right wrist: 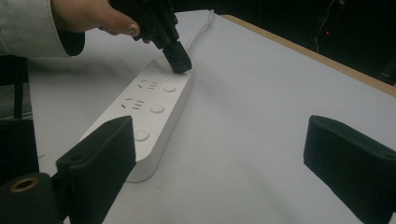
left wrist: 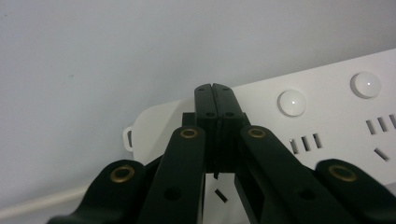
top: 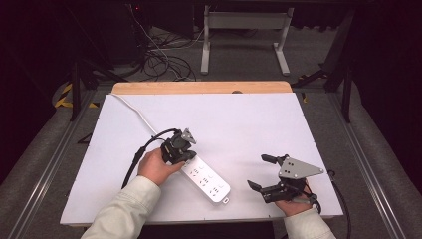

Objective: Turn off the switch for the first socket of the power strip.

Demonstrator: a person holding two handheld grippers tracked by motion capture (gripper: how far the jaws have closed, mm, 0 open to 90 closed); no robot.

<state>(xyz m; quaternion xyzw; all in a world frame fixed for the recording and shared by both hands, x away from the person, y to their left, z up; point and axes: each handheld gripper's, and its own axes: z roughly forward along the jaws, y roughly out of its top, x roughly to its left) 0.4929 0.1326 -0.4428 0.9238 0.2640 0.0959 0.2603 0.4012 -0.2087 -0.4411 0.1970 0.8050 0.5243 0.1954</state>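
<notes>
A white power strip [top: 208, 180] lies aslant on the white table [top: 239, 124], its white cable [top: 133, 108] running to the far left corner. My left gripper [top: 185, 159] points down at the strip's cable end, jaws shut together with nothing between them. In the left gripper view the closed tips [left wrist: 215, 91] rest over the end of the strip [left wrist: 327, 121], beside its round buttons [left wrist: 292, 102]. The right gripper view shows the left gripper [right wrist: 180, 65] touching the strip [right wrist: 154, 107]. My right gripper [top: 258, 172] lies to the strip's right, open and empty; its own view shows the gripper [right wrist: 224, 163] with jaws wide apart.
A wooden strip [top: 199, 87] edges the table's far side. Beyond it, on the floor, stand a white desk frame [top: 244, 35] and tangled cables [top: 159, 59]. Bare white table lies to the right of the strip and behind it.
</notes>
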